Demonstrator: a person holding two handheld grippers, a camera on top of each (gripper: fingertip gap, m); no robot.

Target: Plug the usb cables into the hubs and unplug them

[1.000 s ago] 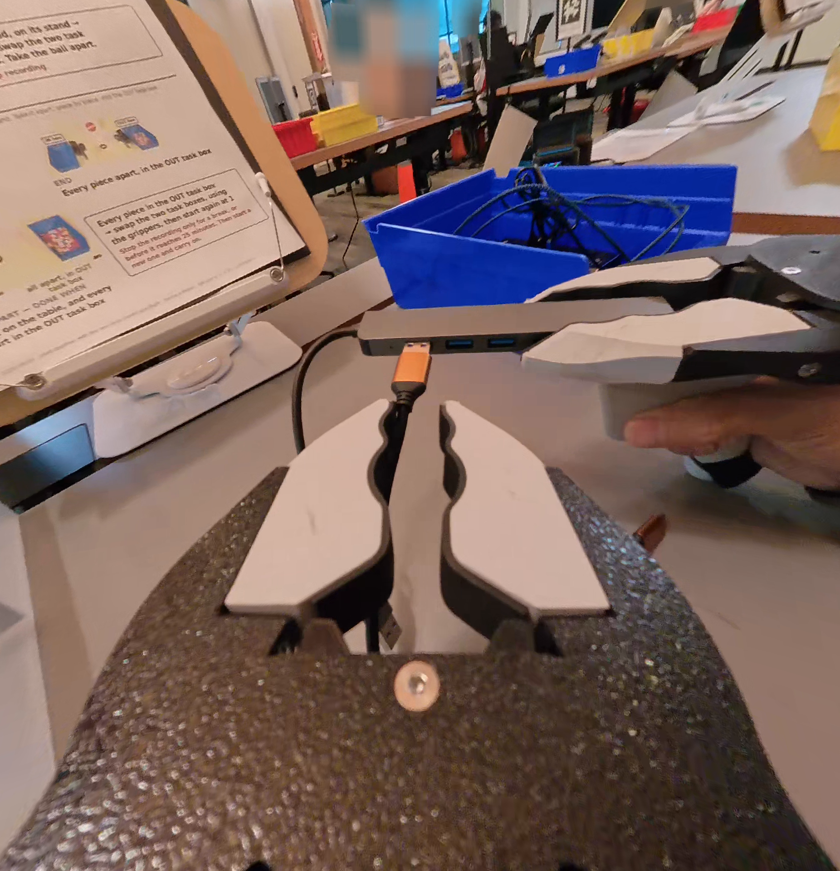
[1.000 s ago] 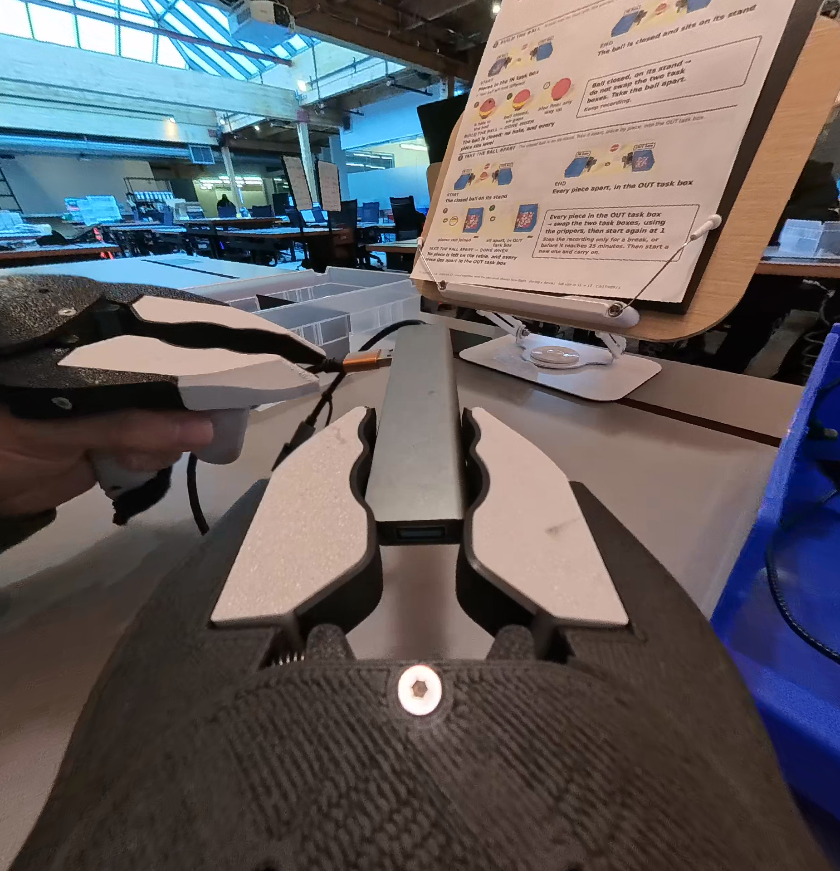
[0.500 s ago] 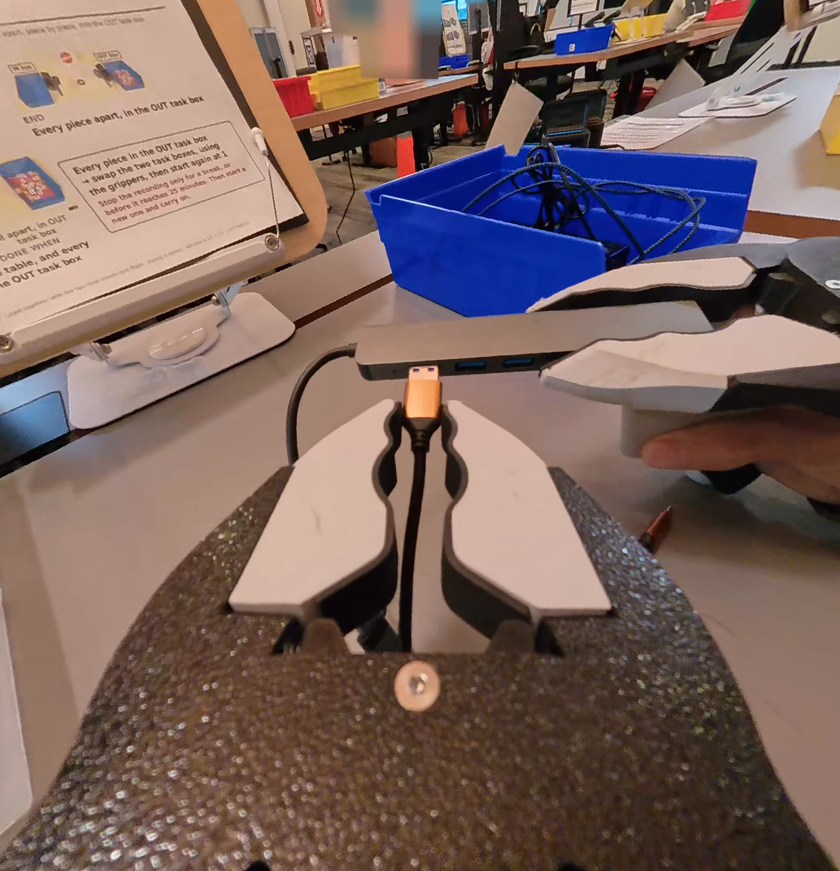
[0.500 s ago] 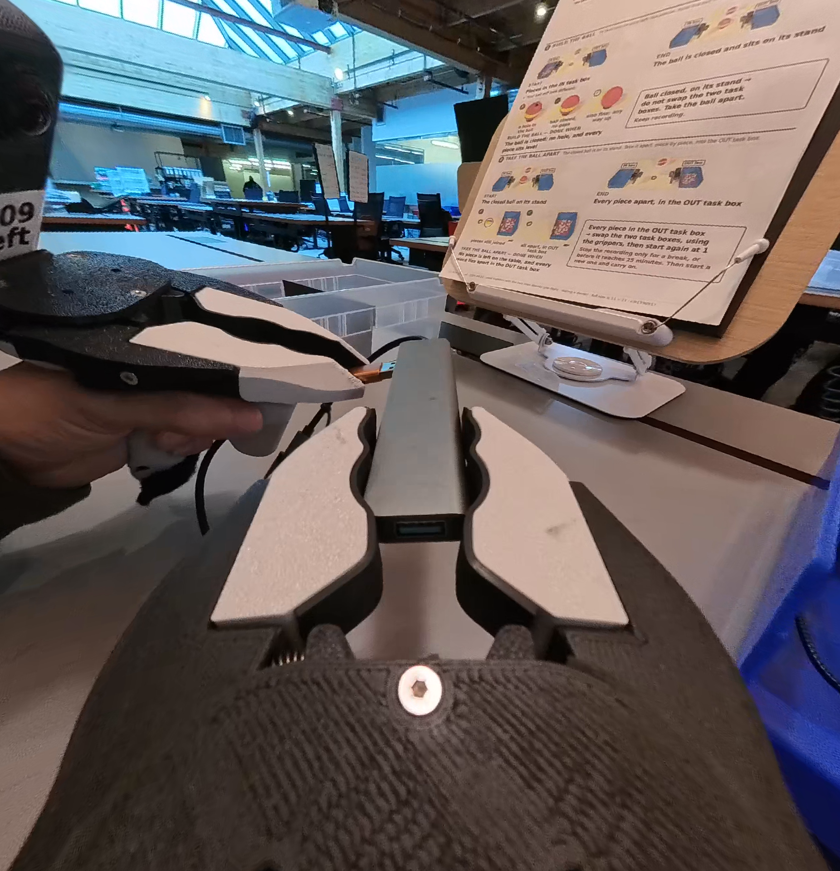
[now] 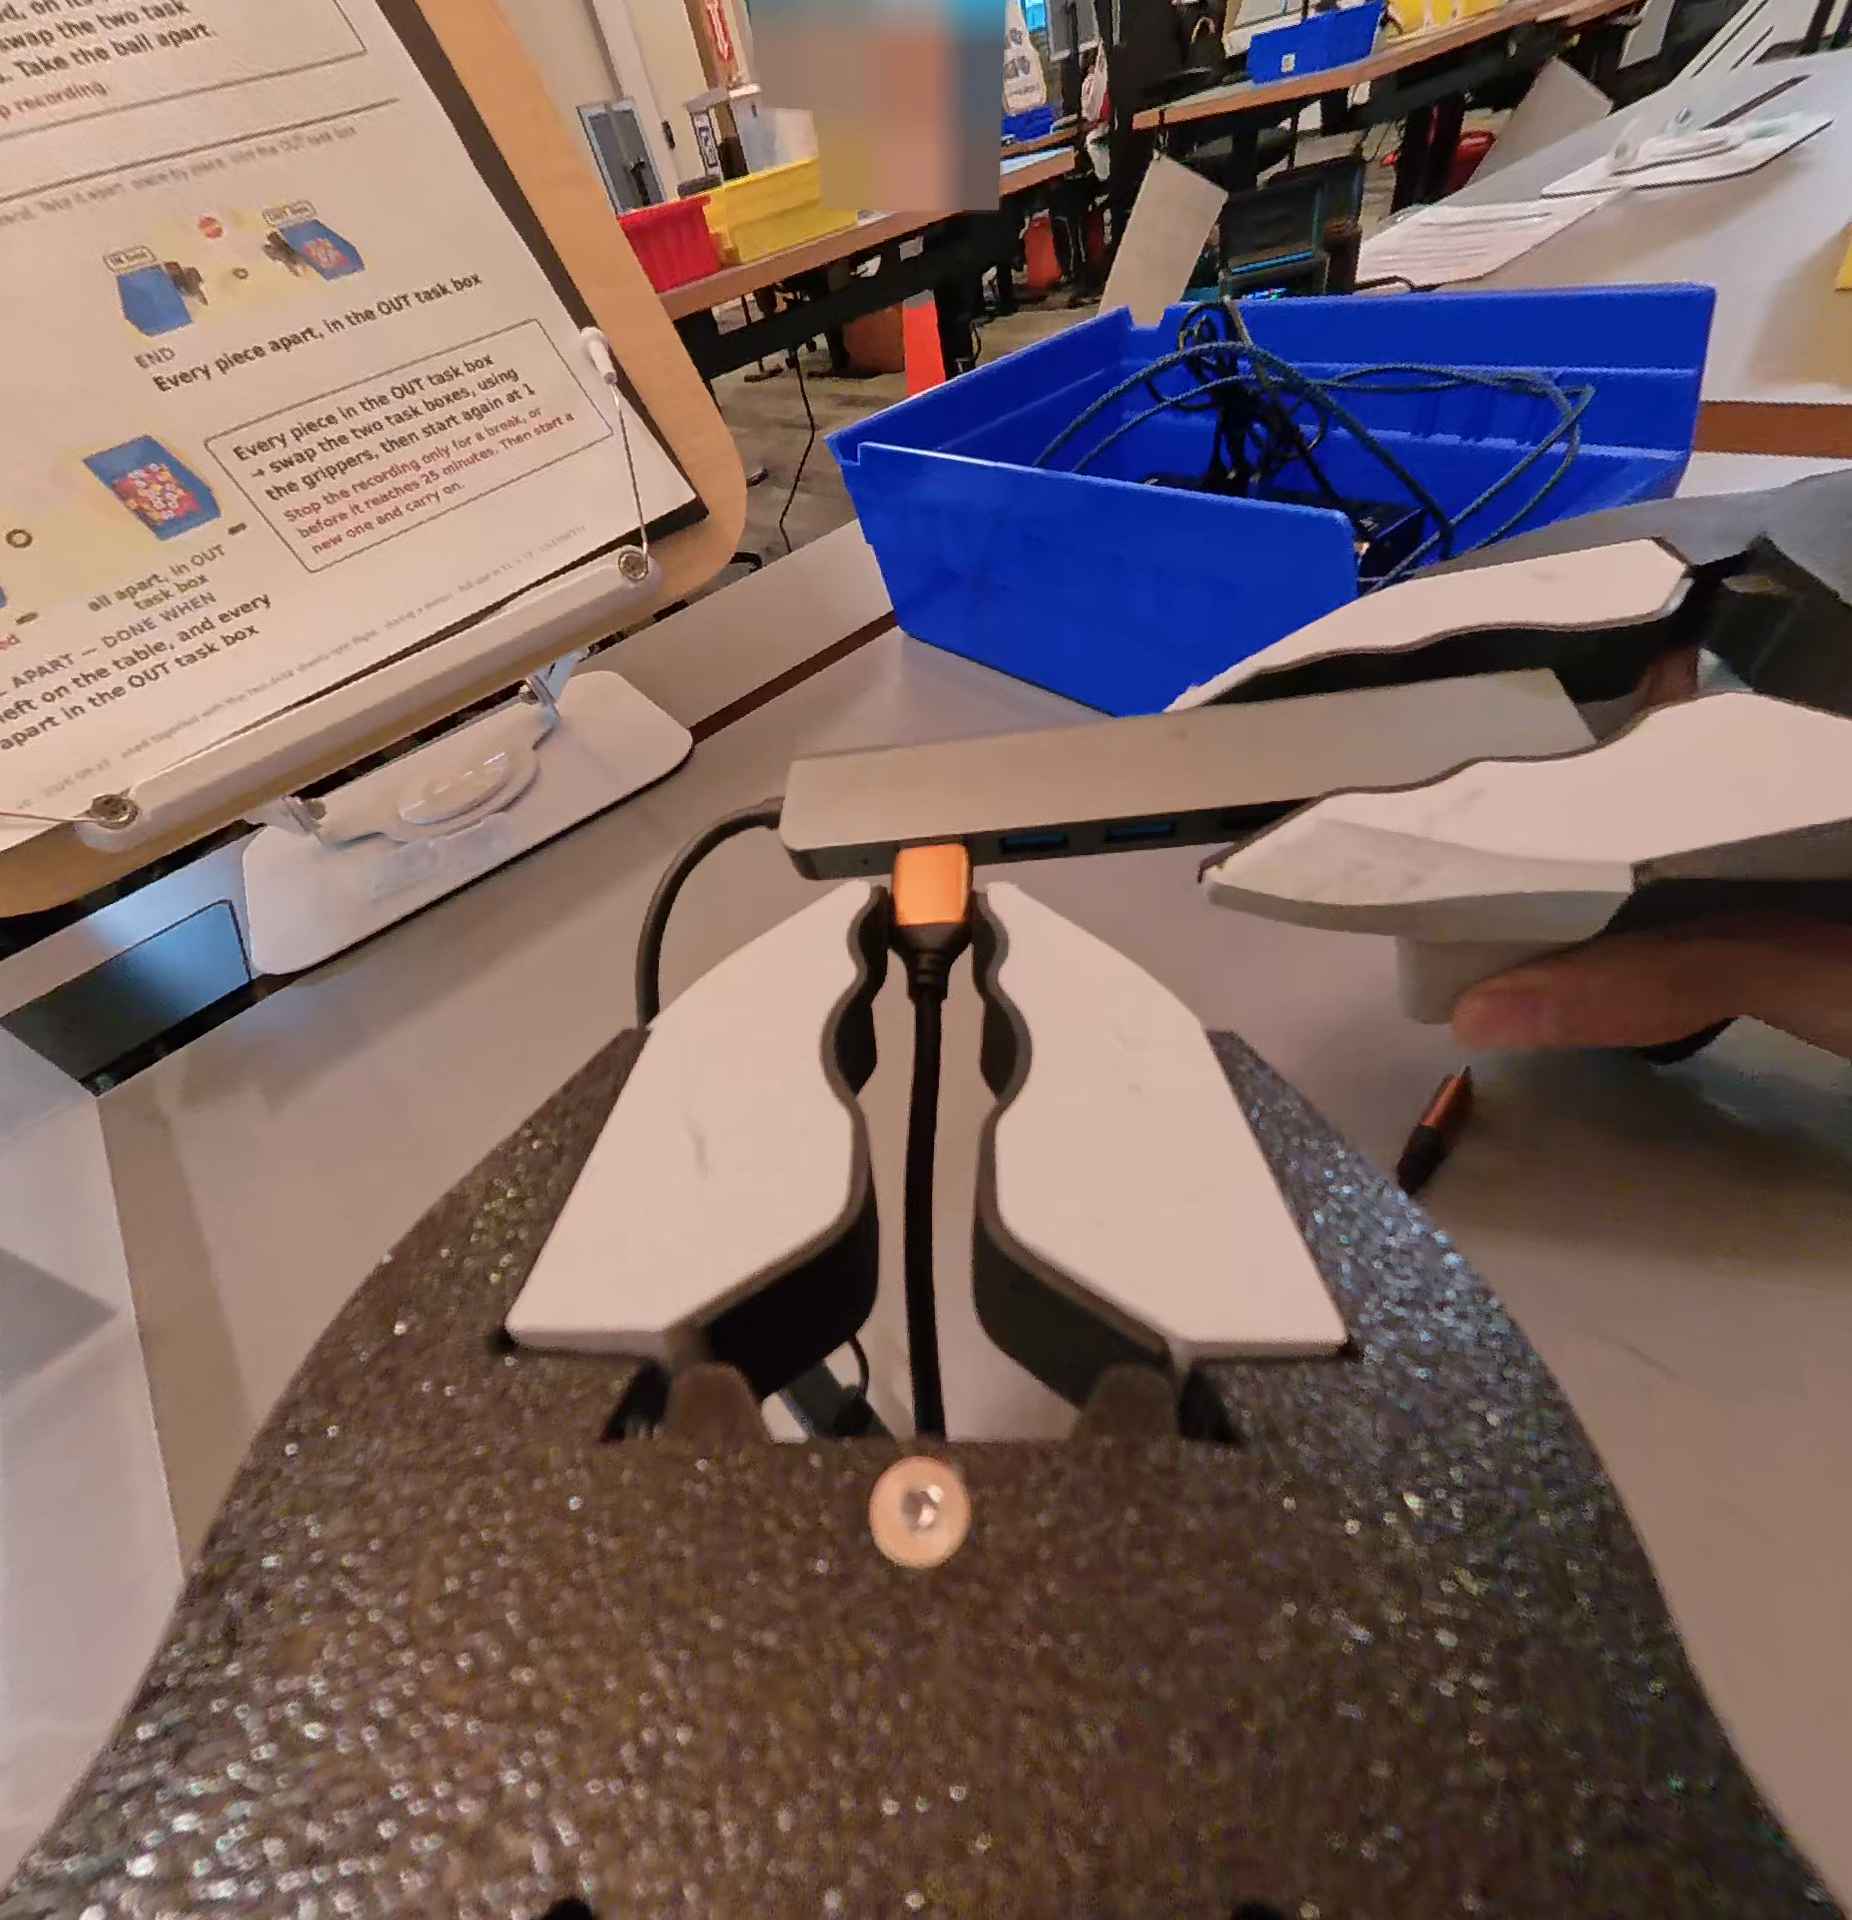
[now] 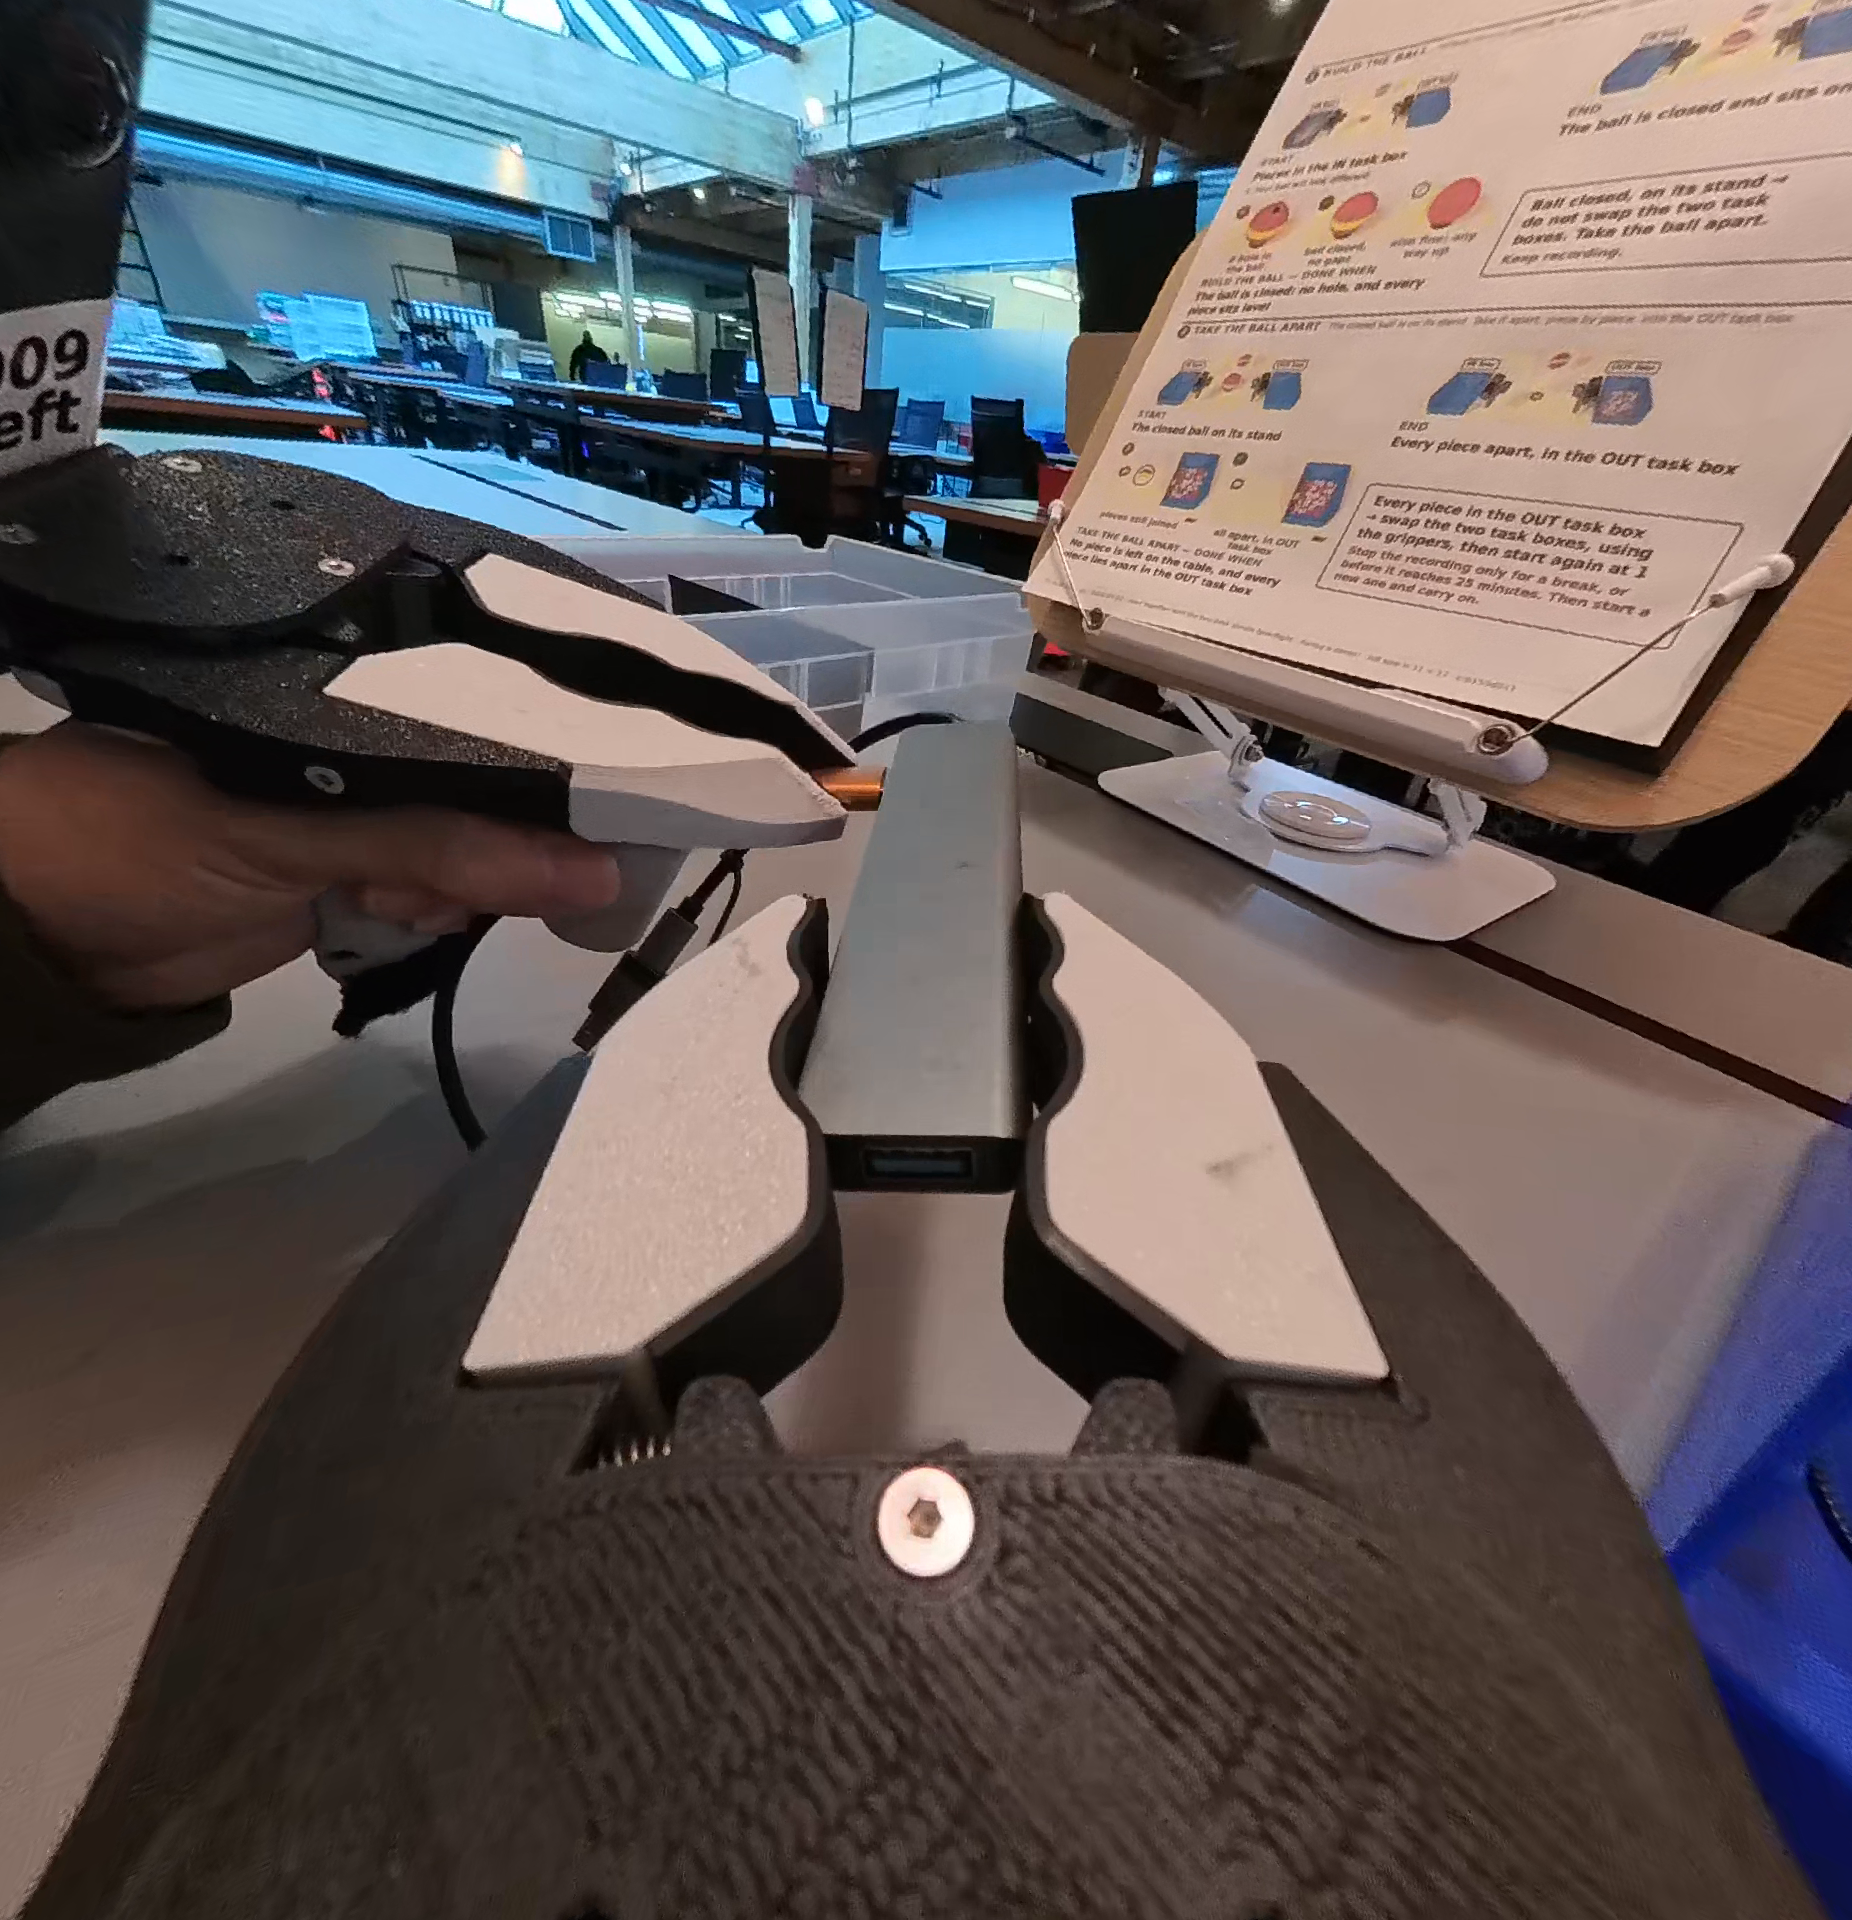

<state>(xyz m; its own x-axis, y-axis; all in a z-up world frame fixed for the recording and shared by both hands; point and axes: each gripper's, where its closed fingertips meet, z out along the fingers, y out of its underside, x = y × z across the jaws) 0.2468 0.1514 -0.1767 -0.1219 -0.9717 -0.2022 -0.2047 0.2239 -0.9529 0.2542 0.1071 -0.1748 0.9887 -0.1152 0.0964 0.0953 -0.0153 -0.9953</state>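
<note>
My right gripper (image 6: 922, 914) is shut on a flat grey USB hub (image 6: 927, 977) and holds it level above the table. In the left wrist view the hub (image 5: 1161, 769) comes in from the right, held by the right gripper (image 5: 1213, 792). My left gripper (image 5: 930, 914) is shut on the orange plug (image 5: 930, 883) of a black USB cable (image 5: 922, 1195). The plug sits in the hub's leftmost side port, and no metal tip shows. The left gripper (image 6: 828, 779) and the plug (image 6: 854, 790) also show in the right wrist view.
A blue bin (image 5: 1109, 582) with tangled black cables stands behind the hub. A wooden document stand (image 5: 278, 416) with a printed sheet is at the left. A clear plastic organiser (image 6: 849, 623) stands beyond it. A second orange connector (image 5: 1431, 1127) lies on the grey table (image 5: 382, 1091). Left tips to right tips: about 5 cm.
My left gripper closed on the orange plug and pushed it forward. The plug's metal tip, visible before, has gone into the hub's port. The right gripper kept hold of the hub.
</note>
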